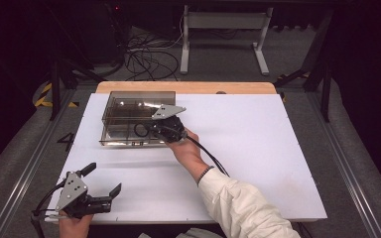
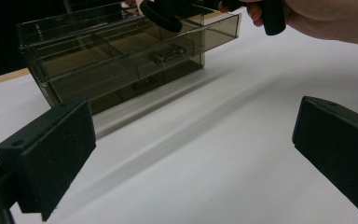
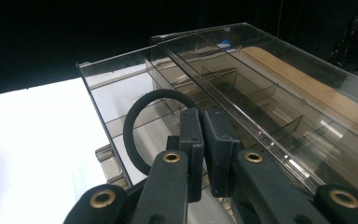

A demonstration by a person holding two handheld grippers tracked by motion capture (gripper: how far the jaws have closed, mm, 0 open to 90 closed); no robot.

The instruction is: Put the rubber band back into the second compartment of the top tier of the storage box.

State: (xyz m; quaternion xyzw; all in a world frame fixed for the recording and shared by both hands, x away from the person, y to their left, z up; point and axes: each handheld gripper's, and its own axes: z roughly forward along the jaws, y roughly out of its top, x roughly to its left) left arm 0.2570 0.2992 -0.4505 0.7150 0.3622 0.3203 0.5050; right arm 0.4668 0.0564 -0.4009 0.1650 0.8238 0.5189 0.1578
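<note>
A smoky clear drawer box (image 1: 124, 111) stands at the back left of the white table (image 1: 258, 148). Its top drawer (image 2: 216, 29) is pulled out toward the person. My right gripper (image 1: 164, 128) hovers at that drawer's front, shut on a black elastic ring (image 3: 131, 122). The ring (image 1: 141, 130) hangs over the open drawer (image 3: 116, 88), pinched between the right gripper's (image 3: 204, 126) two pads. Near the table's front left corner my left gripper (image 1: 104, 178) is open and holds nothing. Its pads (image 2: 56, 149) stand wide apart and point at the box (image 2: 98, 70).
Dividers split the drawers into compartments (image 3: 261, 107). A wooden strip (image 1: 188, 87) runs along the table's far edge. Beyond it are cables on the floor (image 1: 149, 54) and a white stand (image 1: 223, 34). The person's sleeve (image 1: 238, 203) crosses the table's front.
</note>
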